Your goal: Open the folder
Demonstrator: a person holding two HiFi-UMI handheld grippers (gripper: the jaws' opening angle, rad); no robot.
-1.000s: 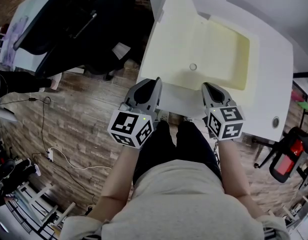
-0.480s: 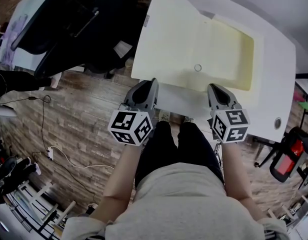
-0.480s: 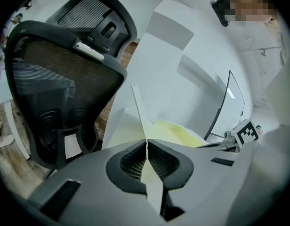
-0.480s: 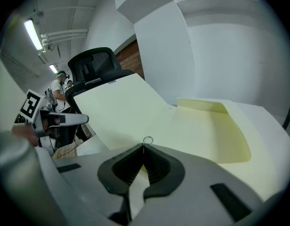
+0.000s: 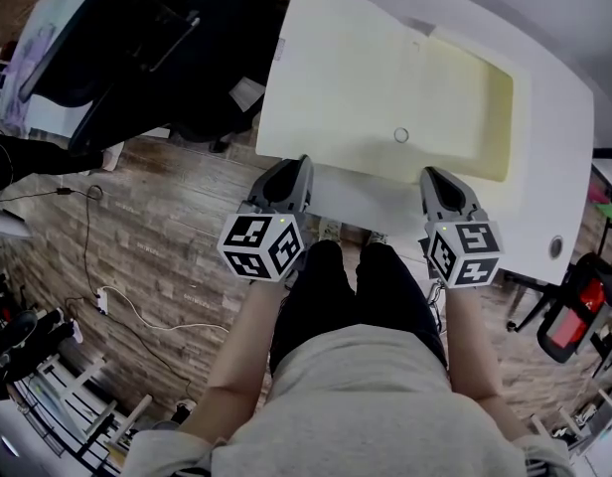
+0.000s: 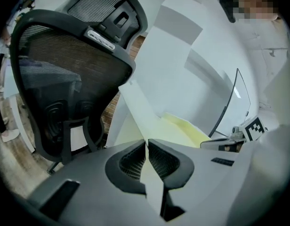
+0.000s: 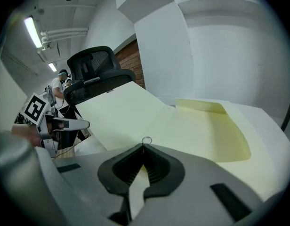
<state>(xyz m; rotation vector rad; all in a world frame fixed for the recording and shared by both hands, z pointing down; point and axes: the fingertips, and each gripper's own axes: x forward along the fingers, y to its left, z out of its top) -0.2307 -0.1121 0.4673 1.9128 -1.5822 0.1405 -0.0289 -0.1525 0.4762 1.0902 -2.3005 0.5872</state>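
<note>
Operator: Since a second ago the cover (image 5: pixel 336 78) has swung from half-raised to almost flat, out to my left, and my left gripper (image 5: pixel 297 165) has sunk with it. My right gripper (image 5: pixel 433 175) hasn't budged.

Colleague: Both holding something?

Operator: Yes. The left jaws are pinched on the cover's near edge, and the sheet runs straight between them in the left gripper view. The right jaws are pressed together on the near edge of the back panel, just short of the small ring (image 5: pixel 401 135), pinning the folder (image 5: pixel 455 97) in place.

Colleague: How far along are we?

Operator: Nearly done, I'd say. The folder lies spread on the white worktop (image 5: pixel 549 157), inside face up, with a yellow pocket on the right half. What's left is to lay the cover fully down and let go. From the left gripper view it looks a touch off the surface at my end.

Colleague: Orientation?

Operator: Opened out, its long axis runs left to right across the worktop, a little skewed. The fold runs away from me, near the ring. The cover's outer edge points toward the office chair (image 6: pixel 65 79). It reaches the worktop's left edge, maybe past it; I can't tell.
</note>
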